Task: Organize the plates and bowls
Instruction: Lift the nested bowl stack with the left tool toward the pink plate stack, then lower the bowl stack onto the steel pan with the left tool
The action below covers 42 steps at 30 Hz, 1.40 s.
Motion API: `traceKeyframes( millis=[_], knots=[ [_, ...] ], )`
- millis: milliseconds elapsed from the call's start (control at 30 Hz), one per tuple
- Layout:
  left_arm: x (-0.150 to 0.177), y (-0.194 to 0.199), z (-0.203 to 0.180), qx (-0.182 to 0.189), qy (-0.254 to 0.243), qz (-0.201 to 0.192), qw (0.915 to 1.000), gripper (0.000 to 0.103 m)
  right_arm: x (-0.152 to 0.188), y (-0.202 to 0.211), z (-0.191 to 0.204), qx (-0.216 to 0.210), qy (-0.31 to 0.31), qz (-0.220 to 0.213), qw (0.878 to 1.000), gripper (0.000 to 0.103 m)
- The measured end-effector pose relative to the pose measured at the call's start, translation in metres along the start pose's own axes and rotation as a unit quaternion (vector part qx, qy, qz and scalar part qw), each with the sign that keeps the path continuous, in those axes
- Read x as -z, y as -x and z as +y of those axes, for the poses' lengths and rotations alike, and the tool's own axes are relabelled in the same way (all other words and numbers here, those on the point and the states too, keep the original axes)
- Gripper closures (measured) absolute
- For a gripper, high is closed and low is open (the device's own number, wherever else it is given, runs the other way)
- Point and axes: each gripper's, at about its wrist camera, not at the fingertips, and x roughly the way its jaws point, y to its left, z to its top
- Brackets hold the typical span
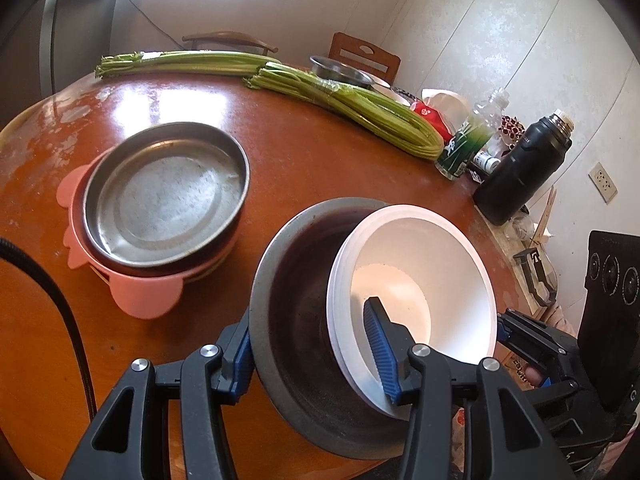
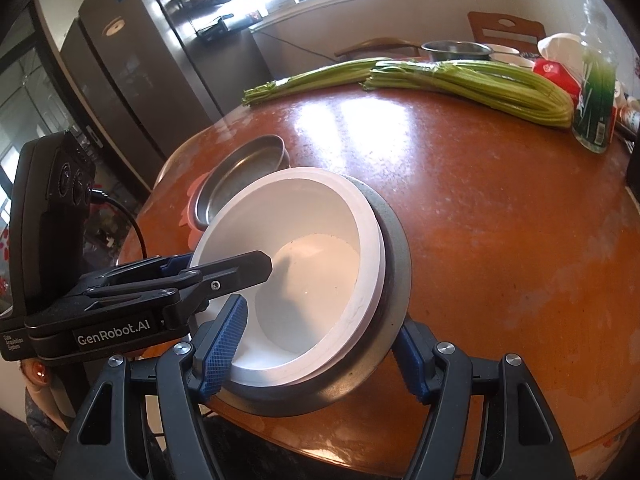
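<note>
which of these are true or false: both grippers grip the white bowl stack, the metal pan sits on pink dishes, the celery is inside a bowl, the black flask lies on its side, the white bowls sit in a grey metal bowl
1. Both grippers grip the white bowl stack. True: the left gripper and the right gripper each clamp the rims of the white bowls and the bowl under them.
2. The metal pan sits on pink dishes. True.
3. The celery is inside a bowl. False: it lies on the table.
4. The black flask lies on its side. False: it stands upright.
5. The white bowls sit in a grey metal bowl. True.
</note>
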Motion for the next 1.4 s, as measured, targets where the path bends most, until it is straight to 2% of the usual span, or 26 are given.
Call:
traceKeyframes(
  millis=[367, 700, 1033, 1400],
  knots=[
    [-0.027, 0.023, 0.019, -0.016, -0.004, -0.025, 0.9995, 0.052, -0.037, -0.007, 0.026, -0.011, 0.023, -0.015, 1.0, 0.031],
    [-0.059, 0.049, 0.051, -0.032, 0.007, -0.05, 0.9982, 0.052, -0.079, -0.024, 0.06, -0.026, 0.047, -0.025, 0.998, 0.031],
    [-0.081, 0.046, 0.088, -0.039, 0.02, -0.054, 0.9976, 0.052, -0.106, -0.054, 0.079, -0.032, 0.056, -0.016, 0.998, 0.031],
    [-0.087, 0.027, 0.121, -0.045, 0.042, -0.042, 0.9972, 0.052, -0.114, -0.09, 0.083, -0.031, 0.06, 0.005, 0.998, 0.031]
  ],
)
